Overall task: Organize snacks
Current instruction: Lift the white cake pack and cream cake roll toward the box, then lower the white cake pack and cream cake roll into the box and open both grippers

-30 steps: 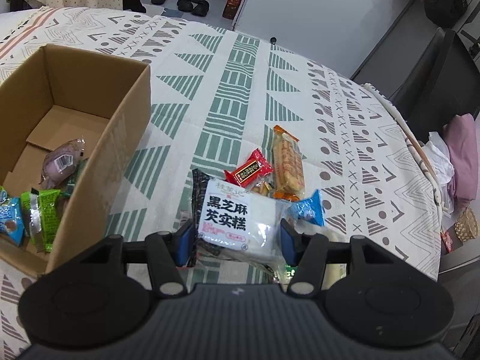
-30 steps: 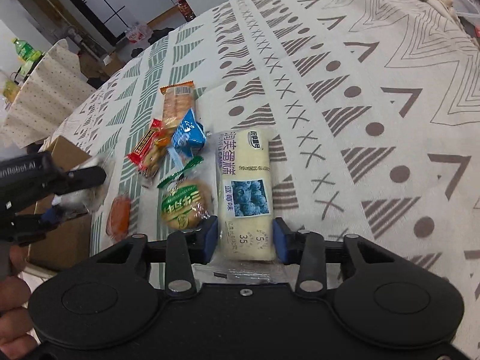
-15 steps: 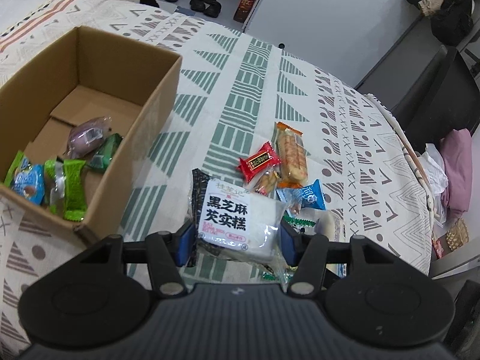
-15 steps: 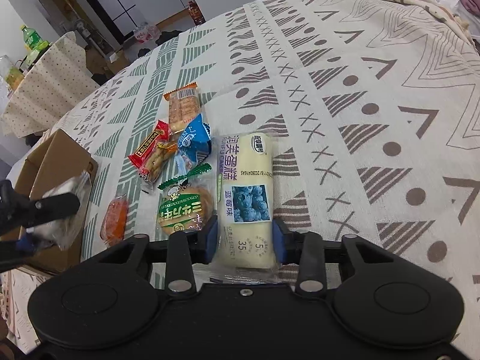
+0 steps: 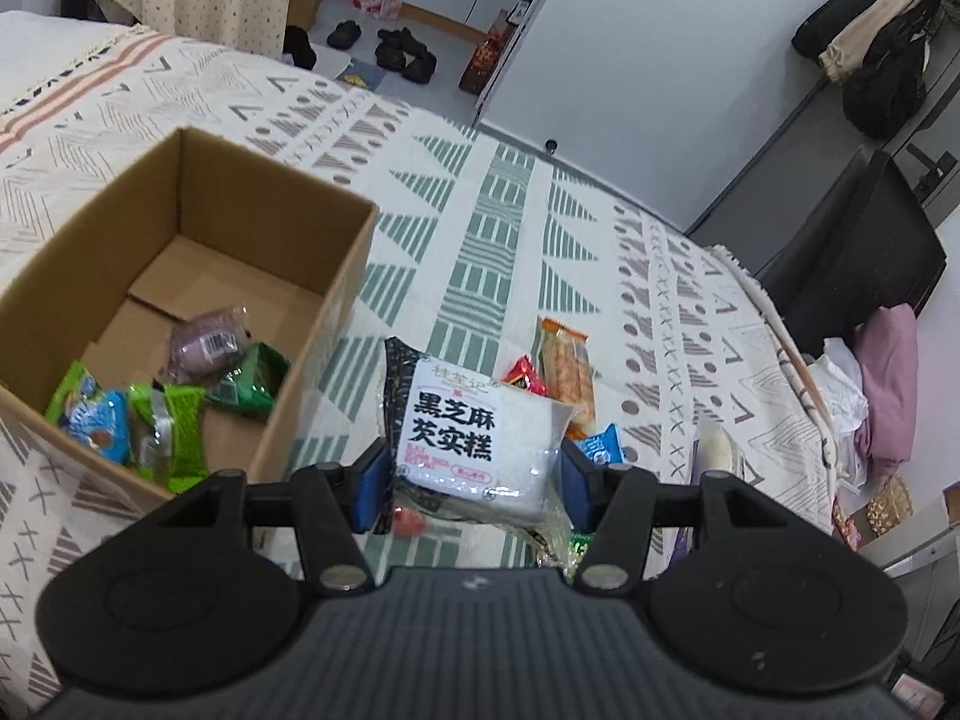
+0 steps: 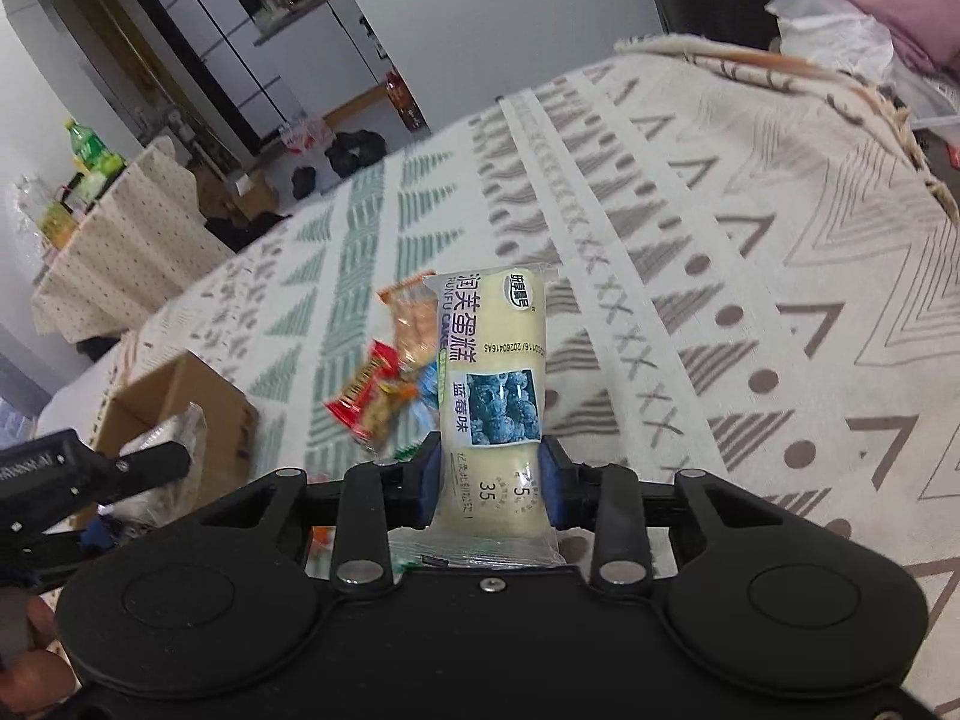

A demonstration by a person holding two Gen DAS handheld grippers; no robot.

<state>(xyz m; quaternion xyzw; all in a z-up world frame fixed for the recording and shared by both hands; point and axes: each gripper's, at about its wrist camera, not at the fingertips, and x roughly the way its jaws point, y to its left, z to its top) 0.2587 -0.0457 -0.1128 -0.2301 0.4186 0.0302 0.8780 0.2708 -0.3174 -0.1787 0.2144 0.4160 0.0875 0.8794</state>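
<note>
My left gripper (image 5: 471, 483) is shut on a white sesame cake packet (image 5: 474, 438) with black lettering, held above the cloth just right of an open cardboard box (image 5: 336, 312). The box holds several snacks: a purple one (image 5: 204, 348), green ones (image 5: 174, 426) and a blue one (image 5: 96, 426). My right gripper (image 6: 489, 489) is shut on a pale yellow blueberry cake roll (image 6: 495, 372), lifted off the cloth. Loose snacks lie on the cloth: an orange cracker pack (image 5: 564, 372), a red pack (image 6: 360, 390), a blue pack (image 5: 603, 447). The left gripper and box (image 6: 180, 408) show at the left of the right wrist view.
The patterned cloth (image 5: 510, 228) covers a table whose far and right edges drop to the floor. A black chair (image 5: 852, 264) and pink fabric (image 5: 888, 384) stand at the right. A covered side table with bottles (image 6: 90, 156) and shoes (image 5: 396, 48) lie beyond.
Both grippers rose with their packets. The left one moved so more of the box interior shows. The right one lifted the cake roll off the cloth and tilted up.
</note>
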